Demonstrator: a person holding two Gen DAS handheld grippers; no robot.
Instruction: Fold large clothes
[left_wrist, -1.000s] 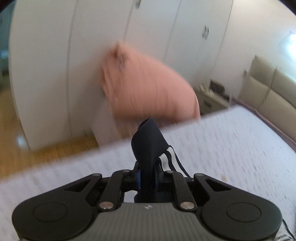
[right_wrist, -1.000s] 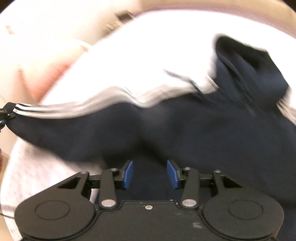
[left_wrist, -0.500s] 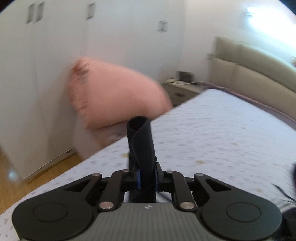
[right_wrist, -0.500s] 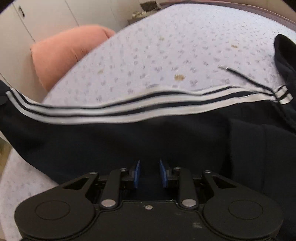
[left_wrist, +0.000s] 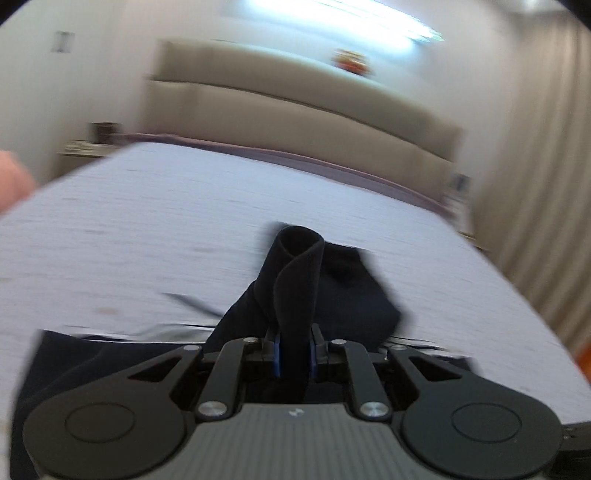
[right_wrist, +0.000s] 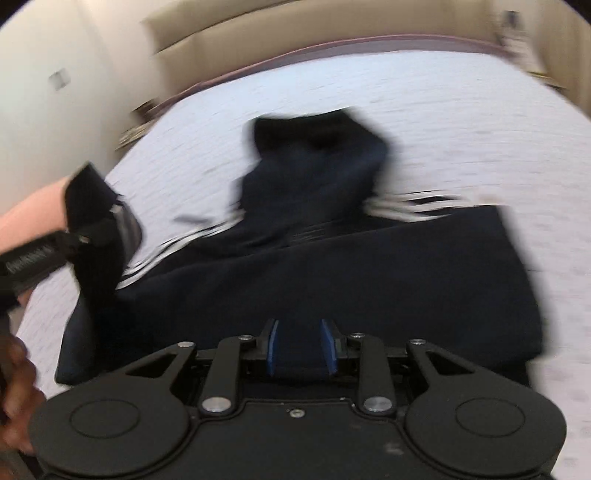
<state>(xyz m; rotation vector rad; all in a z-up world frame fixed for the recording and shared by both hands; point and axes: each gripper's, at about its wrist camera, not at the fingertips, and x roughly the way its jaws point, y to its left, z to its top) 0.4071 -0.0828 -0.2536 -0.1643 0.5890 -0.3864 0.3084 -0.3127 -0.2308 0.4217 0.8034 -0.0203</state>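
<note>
A dark navy garment with white stripes (right_wrist: 332, 266) lies spread on the bed (right_wrist: 461, 110), its hood (right_wrist: 317, 147) toward the headboard. My left gripper (left_wrist: 294, 354) is shut on a rolled fold of the navy garment (left_wrist: 295, 280) that sticks up between the fingers. In the right wrist view the left gripper (right_wrist: 92, 229) shows at the left edge with cloth hanging from it. My right gripper (right_wrist: 301, 347) sits low over the garment's near edge with its blue pads (right_wrist: 272, 345) a short way apart and navy cloth between them.
A beige padded headboard (left_wrist: 295, 107) runs along the far side of the bed. A nightstand (left_wrist: 88, 146) stands at the far left. Curtains (left_wrist: 535, 184) hang at the right. A pink pillow (left_wrist: 11, 181) shows at the left edge.
My left gripper has swung right with the cloth, from facing the wardrobe and pink pillow to facing the headboard. The right gripper's pads have come closer together, then spread a little.
</note>
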